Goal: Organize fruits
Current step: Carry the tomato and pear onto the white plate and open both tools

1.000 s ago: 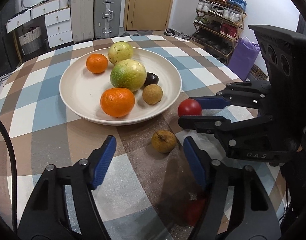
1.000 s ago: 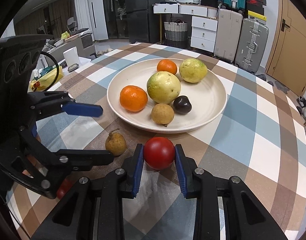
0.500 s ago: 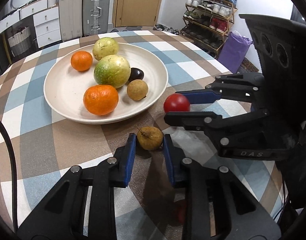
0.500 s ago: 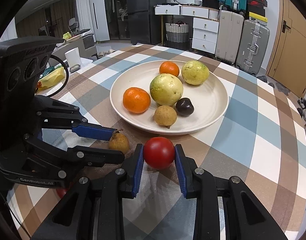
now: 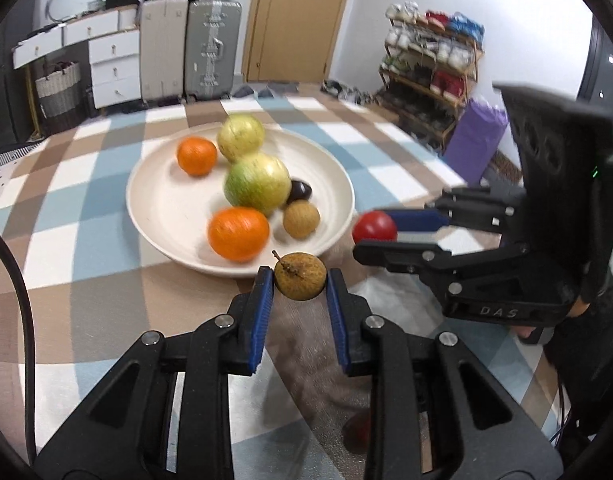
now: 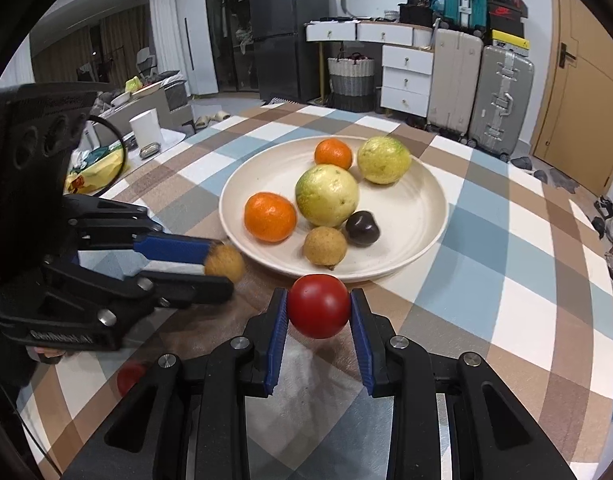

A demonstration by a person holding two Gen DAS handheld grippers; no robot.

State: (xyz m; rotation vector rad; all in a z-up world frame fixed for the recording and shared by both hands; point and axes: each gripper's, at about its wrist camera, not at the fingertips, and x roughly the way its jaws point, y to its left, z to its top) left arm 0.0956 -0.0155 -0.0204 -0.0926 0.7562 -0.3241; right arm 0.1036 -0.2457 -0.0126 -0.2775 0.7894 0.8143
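Note:
My left gripper (image 5: 299, 278) is shut on a small brown stemmed fruit (image 5: 300, 276), held just above the checked cloth near the front rim of the cream plate (image 5: 162, 216). In the right wrist view the same brown fruit (image 6: 224, 265) shows between the left gripper's blue pads. My right gripper (image 6: 318, 314) is shut on a red tomato (image 6: 318, 306), just in front of the plate (image 6: 422, 208). The plate holds two oranges (image 6: 270, 217), two yellow-green fruits (image 6: 327, 195), a dark plum (image 6: 362, 228) and another brown fruit (image 6: 325, 246).
A second red fruit (image 6: 130, 376) lies on the cloth at the near left, seen also as a red fruit (image 5: 358, 432) under the left gripper. Beyond the table stand suitcases (image 6: 502, 96), white drawers (image 6: 406, 80), a shoe rack (image 5: 430, 76) and a purple bag (image 5: 472, 140).
The left gripper closed on the brown fruit and lifted it toward the plate's rim. The right gripper has stayed put with the tomato in it.

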